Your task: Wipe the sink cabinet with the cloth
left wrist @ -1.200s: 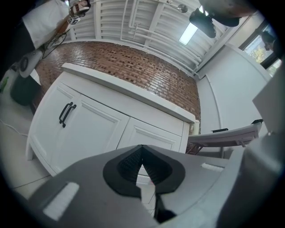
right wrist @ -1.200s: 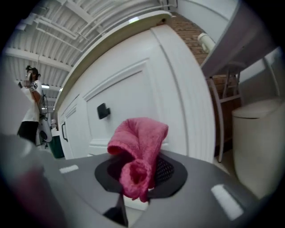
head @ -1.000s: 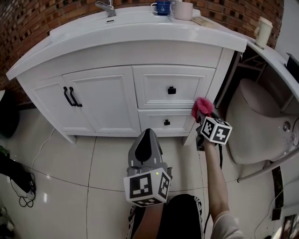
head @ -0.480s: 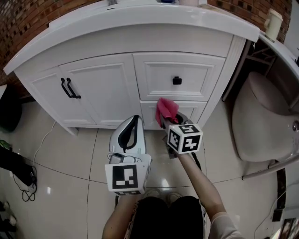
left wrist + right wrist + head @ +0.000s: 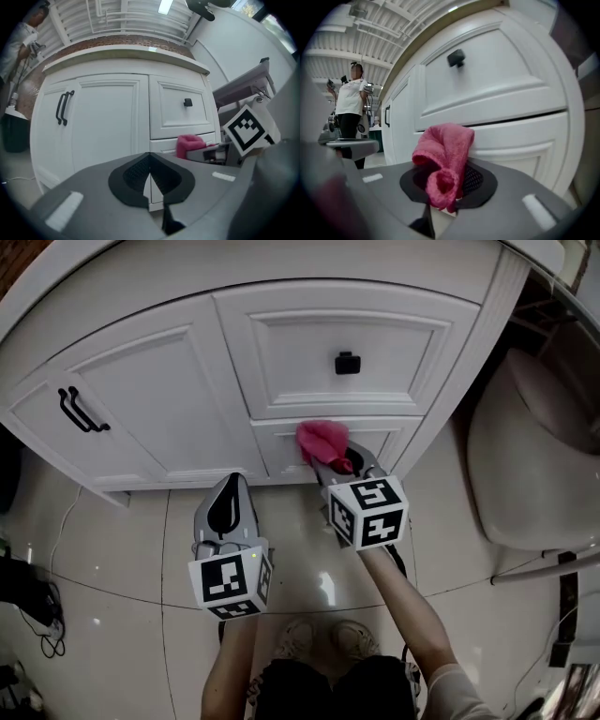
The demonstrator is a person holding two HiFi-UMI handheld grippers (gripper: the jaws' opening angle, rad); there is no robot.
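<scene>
The white sink cabinet (image 5: 281, 343) fills the top of the head view, with two black door handles (image 5: 80, 410) at the left and a black knob (image 5: 348, 362) on the upper drawer. My right gripper (image 5: 336, 461) is shut on a pink cloth (image 5: 322, 440), which presses against the lower drawer front (image 5: 272, 448). In the right gripper view the cloth (image 5: 446, 154) bulges out of the closed jaws against that drawer (image 5: 525, 136). My left gripper (image 5: 228, 491) hangs shut and empty, left of the cloth and short of the cabinet. The lower drawer's knob is hidden.
A toilet (image 5: 525, 456) stands right of the cabinet. Cables (image 5: 37, 615) lie on the tiled floor at the left. The person's feet (image 5: 323, 638) are below the grippers. A person (image 5: 349, 101) stands far off in the right gripper view.
The right gripper carried the cloth left from the cabinet's right corner onto the lower drawer front. The head view has closed in on the cabinet. The left gripper stayed low in front.
</scene>
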